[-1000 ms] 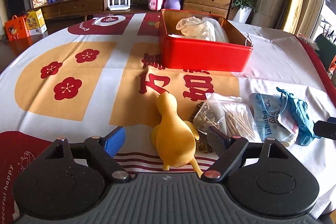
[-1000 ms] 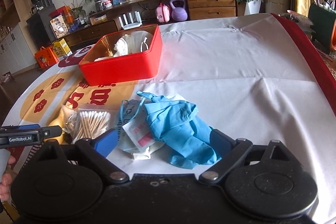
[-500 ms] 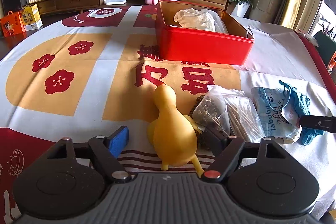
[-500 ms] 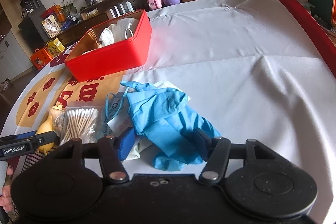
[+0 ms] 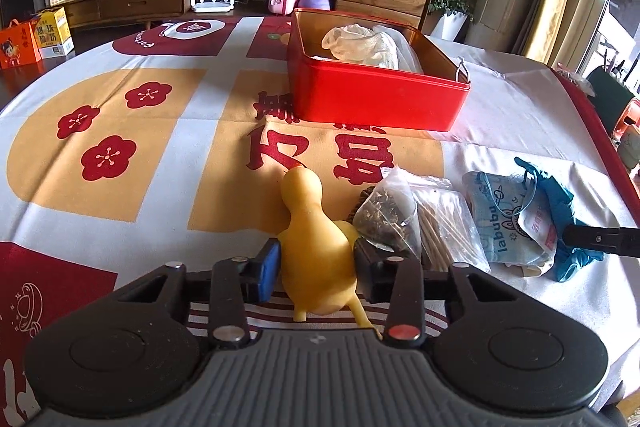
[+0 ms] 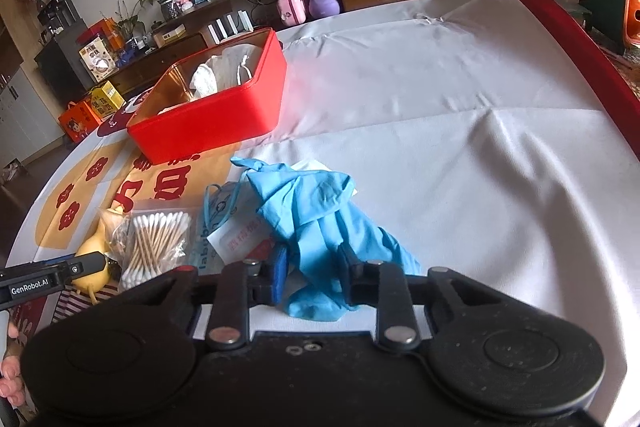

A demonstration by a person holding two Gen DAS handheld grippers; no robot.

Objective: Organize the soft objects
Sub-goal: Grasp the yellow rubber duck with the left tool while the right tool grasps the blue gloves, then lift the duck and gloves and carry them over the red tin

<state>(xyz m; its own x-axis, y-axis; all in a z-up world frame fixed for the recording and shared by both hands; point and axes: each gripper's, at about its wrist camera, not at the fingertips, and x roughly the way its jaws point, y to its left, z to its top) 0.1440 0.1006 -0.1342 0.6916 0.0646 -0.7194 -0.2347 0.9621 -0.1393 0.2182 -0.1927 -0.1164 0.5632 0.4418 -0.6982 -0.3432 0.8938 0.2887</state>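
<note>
A yellow rubber duck-like toy [image 5: 308,219] lies on the patterned tablecloth. My left gripper [image 5: 316,265] is closing on its body, and both pads touch its sides. A crumpled blue glove [image 6: 316,211] lies to the right of the toy. My right gripper [image 6: 314,273] is closing on the glove's near end, with the glove pinched between its pads. Farther back stands the open red tin [image 5: 376,99], which holds white soft items [image 5: 364,43]. The tin [image 6: 208,127] also shows in the right wrist view.
Between the toy and the glove lie a bag of cotton swabs [image 5: 444,227], a small bag of dried bits [image 5: 384,219] and a light-blue printed pouch [image 5: 500,215]. Bare white cloth [image 6: 480,147] stretches to the right. A sideboard and boxes stand beyond the table.
Both pairs of jaws have drawn in from wide apart: the left now touches the yellow toy's sides, the right pinches the blue glove. The right wrist view has tilted slightly.
</note>
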